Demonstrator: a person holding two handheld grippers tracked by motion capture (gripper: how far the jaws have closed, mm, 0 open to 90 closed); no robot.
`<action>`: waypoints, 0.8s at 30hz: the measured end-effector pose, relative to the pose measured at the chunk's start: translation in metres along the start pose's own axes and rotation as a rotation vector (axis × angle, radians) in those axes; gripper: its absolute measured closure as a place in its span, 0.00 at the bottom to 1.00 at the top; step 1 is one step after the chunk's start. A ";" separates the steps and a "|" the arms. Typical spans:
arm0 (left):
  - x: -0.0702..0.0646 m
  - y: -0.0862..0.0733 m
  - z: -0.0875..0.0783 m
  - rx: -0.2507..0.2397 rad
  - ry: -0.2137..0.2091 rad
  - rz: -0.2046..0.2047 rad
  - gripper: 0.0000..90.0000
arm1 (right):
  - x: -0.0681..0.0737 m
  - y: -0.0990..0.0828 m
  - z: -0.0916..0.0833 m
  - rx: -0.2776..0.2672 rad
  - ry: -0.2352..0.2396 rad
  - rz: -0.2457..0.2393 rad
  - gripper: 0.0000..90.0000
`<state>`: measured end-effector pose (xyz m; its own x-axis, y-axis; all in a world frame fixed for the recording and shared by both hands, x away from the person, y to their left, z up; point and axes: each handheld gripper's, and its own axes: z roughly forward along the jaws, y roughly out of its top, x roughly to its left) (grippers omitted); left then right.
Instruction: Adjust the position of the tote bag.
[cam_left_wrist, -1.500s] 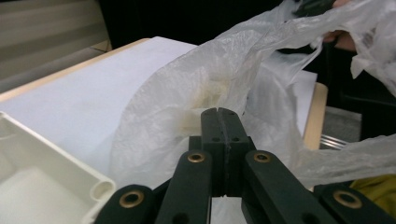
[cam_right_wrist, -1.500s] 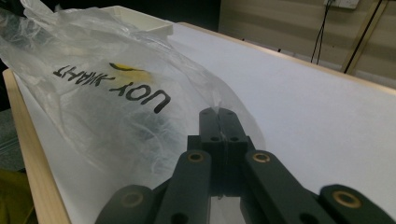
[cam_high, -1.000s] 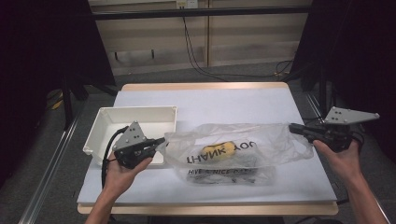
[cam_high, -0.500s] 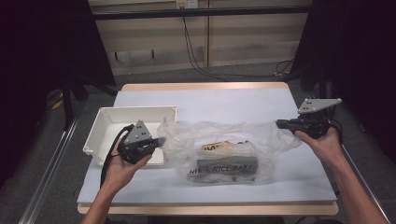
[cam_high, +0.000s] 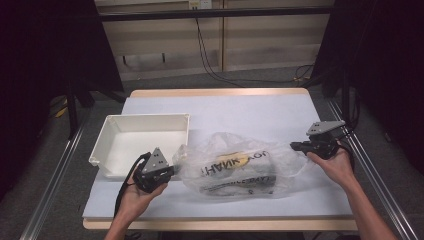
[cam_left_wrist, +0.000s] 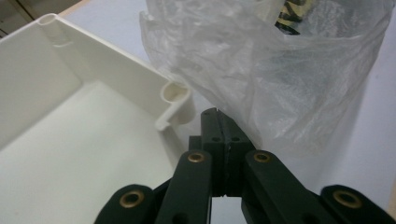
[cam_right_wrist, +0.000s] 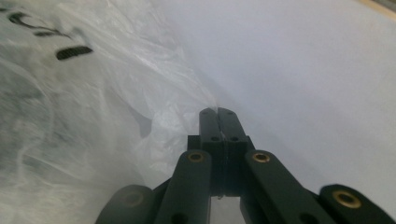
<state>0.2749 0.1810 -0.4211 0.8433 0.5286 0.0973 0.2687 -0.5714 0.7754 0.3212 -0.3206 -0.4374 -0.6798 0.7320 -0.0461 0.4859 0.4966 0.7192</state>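
A clear plastic bag (cam_high: 235, 165) printed "THANK YOU", with something yellow and dark inside, lies crumpled at the middle of the table. My left gripper (cam_high: 171, 170) is at the bag's left edge, jaws shut with the thin film pinched at their tip (cam_left_wrist: 218, 112). The bag (cam_left_wrist: 280, 70) bulges just beyond it. My right gripper (cam_high: 294, 146) is at the bag's right end. Its jaws are also shut, with the film running into their tip (cam_right_wrist: 218, 111). The bag (cam_right_wrist: 70, 116) spreads to the left in that view. A hand holds each gripper low over the table.
A white empty plastic tray (cam_high: 145, 117) stands at the left, and its near corner (cam_left_wrist: 177, 95) is close beside my left gripper's jaws. The pale table top (cam_high: 250, 110) runs bare behind the bag. Dark frames and floor cables surround the table.
Both hands have come down. My right gripper has moved inward to the left, so the stretched bag has gone slack, narrowed and settled onto the table.
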 end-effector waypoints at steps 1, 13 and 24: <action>-0.001 -0.001 0.001 0.007 0.000 0.004 1.00 | 0.000 -0.002 0.002 0.014 -0.008 0.000 1.00; 0.004 -0.017 0.013 0.049 -0.018 -0.030 1.00 | 0.001 -0.016 0.014 -0.002 0.015 0.020 1.00; 0.009 -0.023 0.003 -0.017 -0.022 -0.075 0.83 | 0.003 -0.017 0.005 -0.052 0.035 0.036 0.84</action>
<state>0.2778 0.1978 -0.4399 0.8310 0.5557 0.0250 0.3238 -0.5197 0.7906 0.3134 -0.3248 -0.4529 -0.6816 0.7317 0.0038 0.4815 0.4446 0.7553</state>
